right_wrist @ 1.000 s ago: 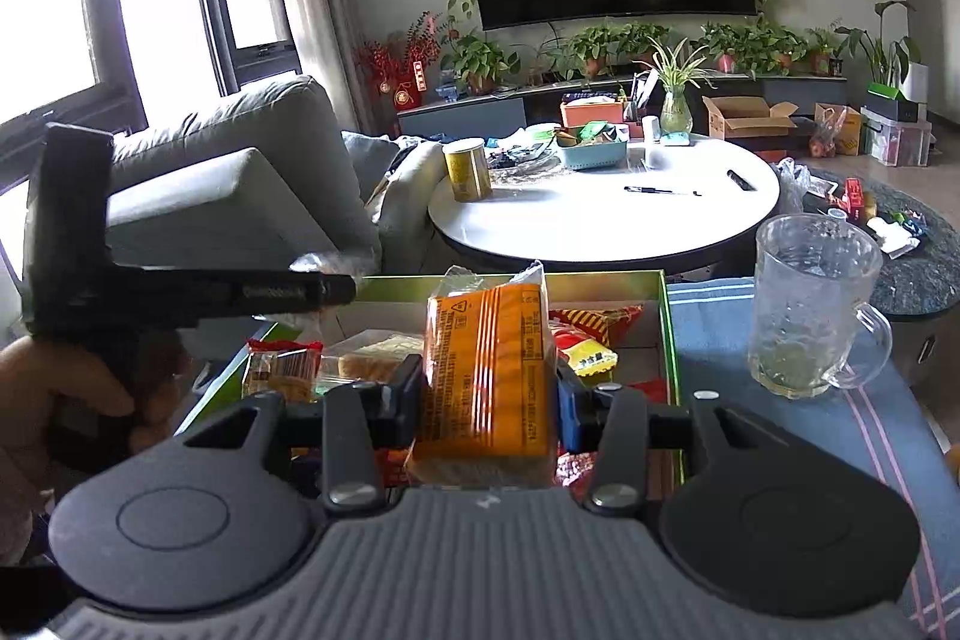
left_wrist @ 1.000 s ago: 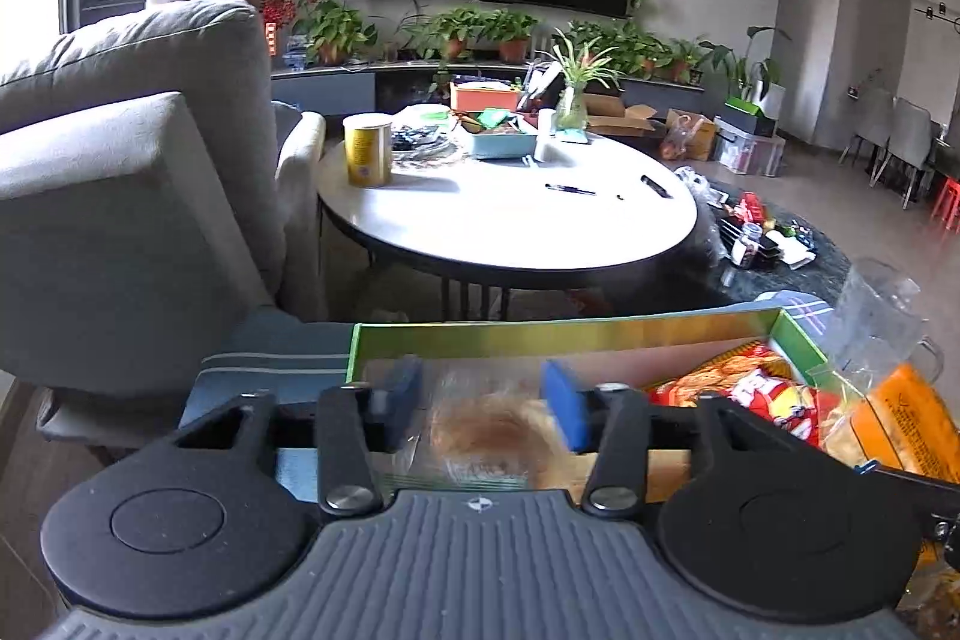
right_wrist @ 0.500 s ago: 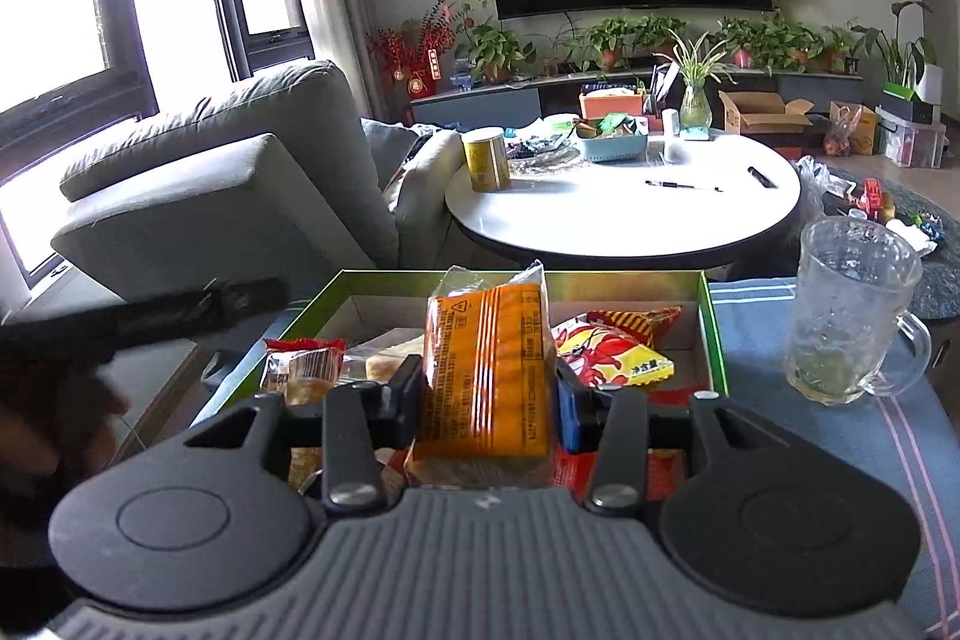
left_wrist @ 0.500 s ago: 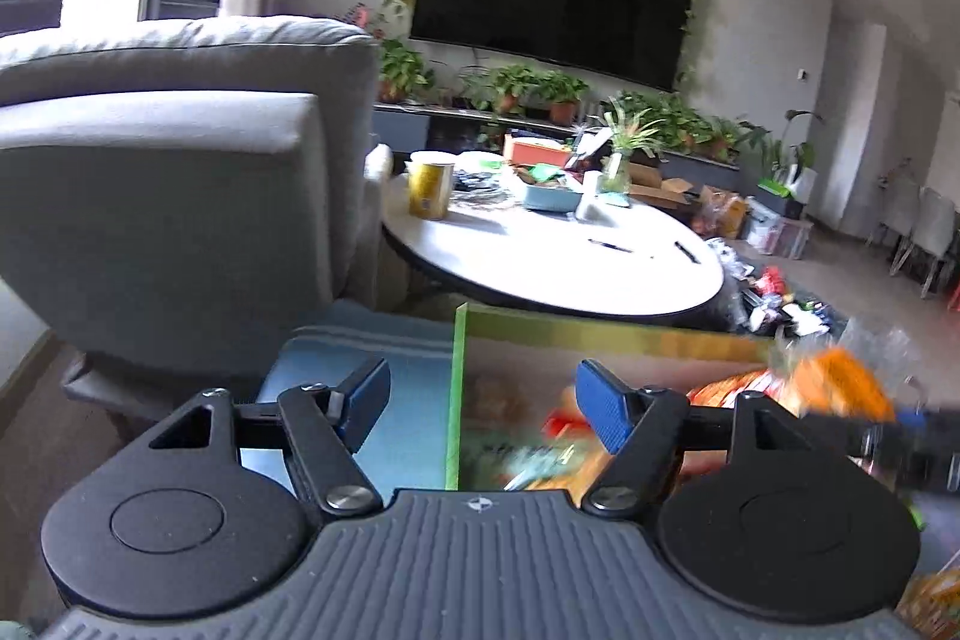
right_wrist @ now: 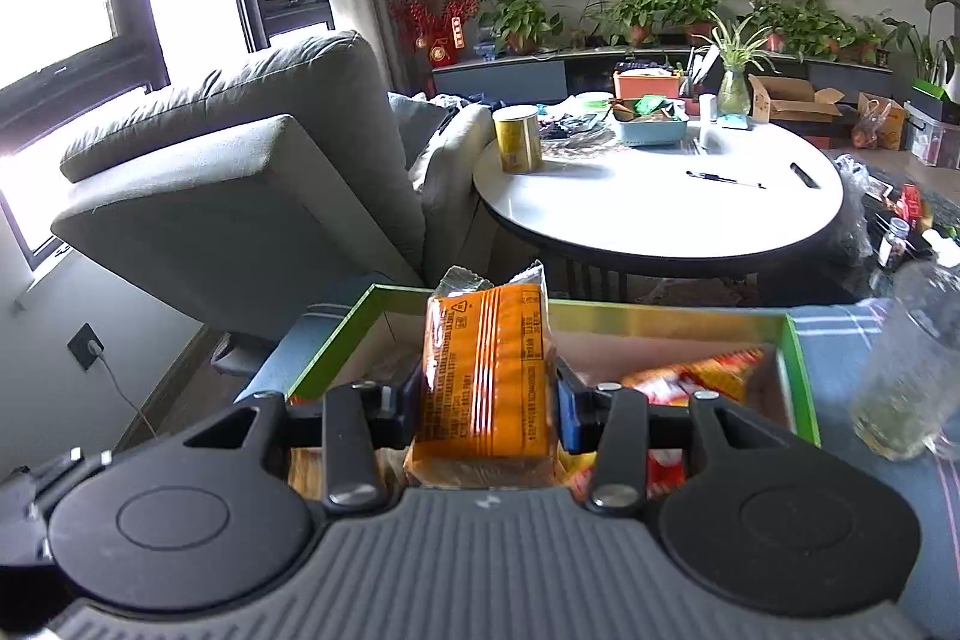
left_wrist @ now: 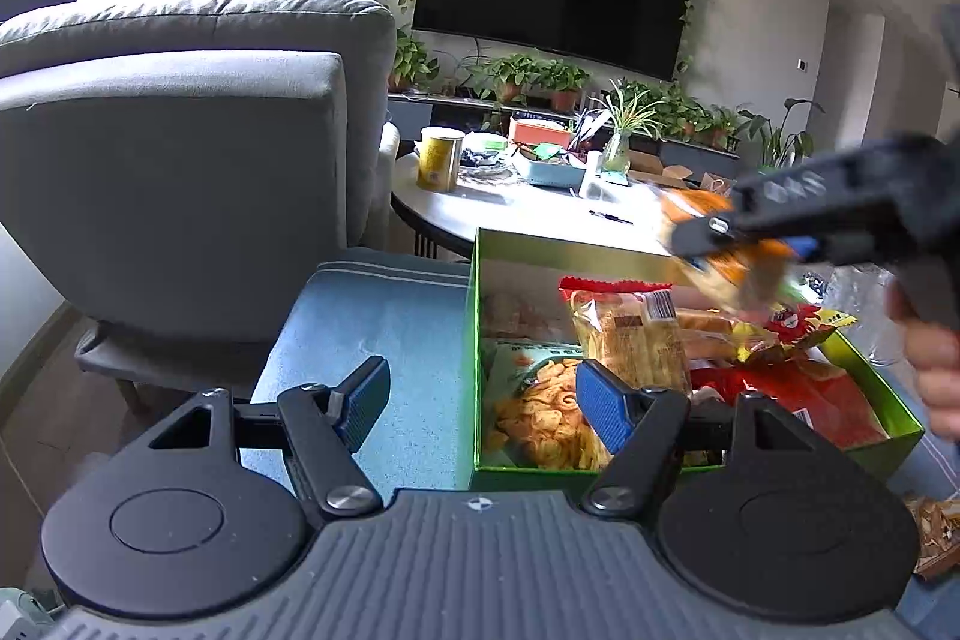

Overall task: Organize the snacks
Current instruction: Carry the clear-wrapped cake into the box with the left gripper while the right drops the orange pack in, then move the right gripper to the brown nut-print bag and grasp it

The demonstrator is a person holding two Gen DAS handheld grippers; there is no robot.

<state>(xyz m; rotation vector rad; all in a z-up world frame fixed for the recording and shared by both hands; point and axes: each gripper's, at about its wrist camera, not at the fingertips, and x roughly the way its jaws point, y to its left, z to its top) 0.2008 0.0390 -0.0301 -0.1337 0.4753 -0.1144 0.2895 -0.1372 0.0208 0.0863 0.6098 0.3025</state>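
Note:
A green box on a blue cloth holds several snack packs: a clear bag of biscuit sticks, a bag of orange crisps and red packs. My left gripper is open and empty, low over the box's left wall. My right gripper is shut on an orange snack pack held upright above the green box. In the left wrist view the right gripper and its orange pack hover blurred above the box's far right.
A grey armchair stands left of the box. A round white table with a yellow can and a blue tray is behind. A glass mug stands right of the box on the blue cloth.
My left gripper let go of a clear snack bag, opened wider and drew back to the left of the box. My right gripper moved left over the box, still holding the orange pack.

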